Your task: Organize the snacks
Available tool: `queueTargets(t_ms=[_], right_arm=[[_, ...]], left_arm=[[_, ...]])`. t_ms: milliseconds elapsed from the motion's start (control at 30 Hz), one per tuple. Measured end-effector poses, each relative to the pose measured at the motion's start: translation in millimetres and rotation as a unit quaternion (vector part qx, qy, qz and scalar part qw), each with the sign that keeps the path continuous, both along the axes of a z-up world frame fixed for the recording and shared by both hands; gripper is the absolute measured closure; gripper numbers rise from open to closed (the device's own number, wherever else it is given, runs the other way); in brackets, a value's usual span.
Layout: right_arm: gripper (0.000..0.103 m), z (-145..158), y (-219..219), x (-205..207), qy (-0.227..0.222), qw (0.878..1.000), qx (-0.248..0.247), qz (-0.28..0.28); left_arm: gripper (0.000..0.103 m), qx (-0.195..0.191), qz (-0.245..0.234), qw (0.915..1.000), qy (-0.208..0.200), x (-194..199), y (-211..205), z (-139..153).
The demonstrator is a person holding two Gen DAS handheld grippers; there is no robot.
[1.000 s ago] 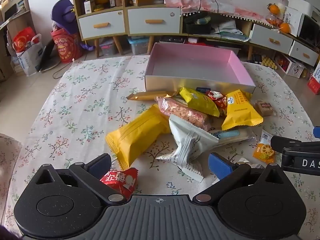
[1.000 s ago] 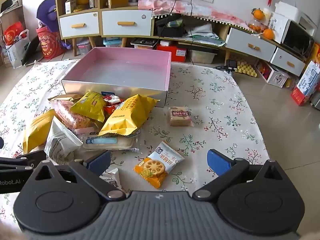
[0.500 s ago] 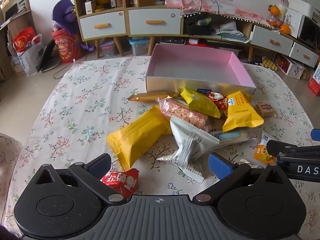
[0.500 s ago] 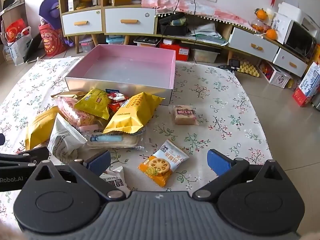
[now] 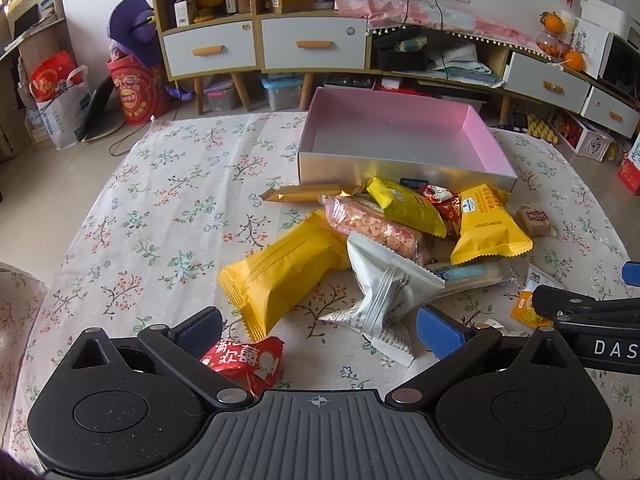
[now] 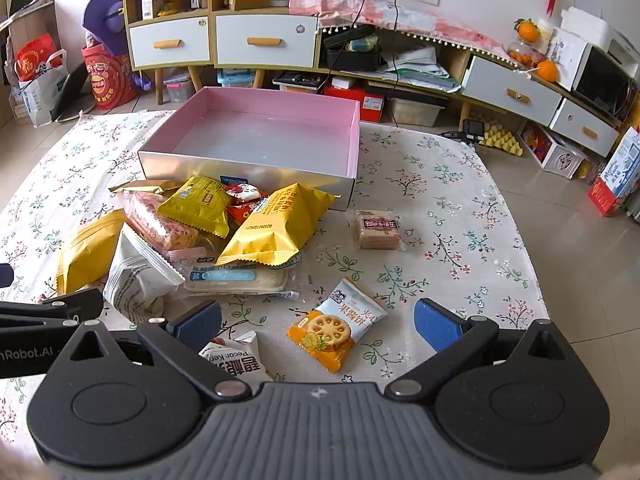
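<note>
A silver box with a pink inside (image 5: 404, 160) (image 6: 256, 168) stands empty at the far side of the table. Snack packets lie heaped in front of it: a long yellow packet (image 5: 280, 276), a white packet (image 5: 384, 292), a pink packet (image 5: 372, 228), two yellow bags (image 6: 276, 226) (image 6: 198, 204). My left gripper (image 5: 318, 324) is open above a red candy packet (image 5: 248, 362). My right gripper (image 6: 318, 322) is open over an orange-and-white cookie packet (image 6: 338, 324). A brown biscuit pack (image 6: 378, 230) lies apart on the right.
A floral cloth (image 5: 160, 208) covers the table. The right gripper's side (image 5: 588, 312) shows in the left wrist view, the left gripper's (image 6: 44, 316) in the right wrist view. Cabinets with drawers (image 6: 264, 40) and floor clutter stand beyond the table.
Both views have shifted slightly, with the table items a little lower and further right in frame. The right gripper has edged in over the cookie packet. Both stay open.
</note>
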State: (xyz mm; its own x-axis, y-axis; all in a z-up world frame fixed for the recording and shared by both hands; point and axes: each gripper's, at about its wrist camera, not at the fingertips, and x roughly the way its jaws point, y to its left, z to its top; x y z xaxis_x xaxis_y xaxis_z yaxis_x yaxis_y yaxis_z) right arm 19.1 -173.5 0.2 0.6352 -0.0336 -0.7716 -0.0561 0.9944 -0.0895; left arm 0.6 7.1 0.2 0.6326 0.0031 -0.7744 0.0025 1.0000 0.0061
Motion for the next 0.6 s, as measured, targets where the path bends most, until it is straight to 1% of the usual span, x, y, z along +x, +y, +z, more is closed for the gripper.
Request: queueTargets(t_ms=[600], right_arm=[[0.000, -0.4, -0.1, -0.2, 0.000, 1.000, 0.001, -0.001]], left_arm=[[0.000, 0.001, -0.003, 1.0000, 0.001, 0.0, -1.4, -0.7]])
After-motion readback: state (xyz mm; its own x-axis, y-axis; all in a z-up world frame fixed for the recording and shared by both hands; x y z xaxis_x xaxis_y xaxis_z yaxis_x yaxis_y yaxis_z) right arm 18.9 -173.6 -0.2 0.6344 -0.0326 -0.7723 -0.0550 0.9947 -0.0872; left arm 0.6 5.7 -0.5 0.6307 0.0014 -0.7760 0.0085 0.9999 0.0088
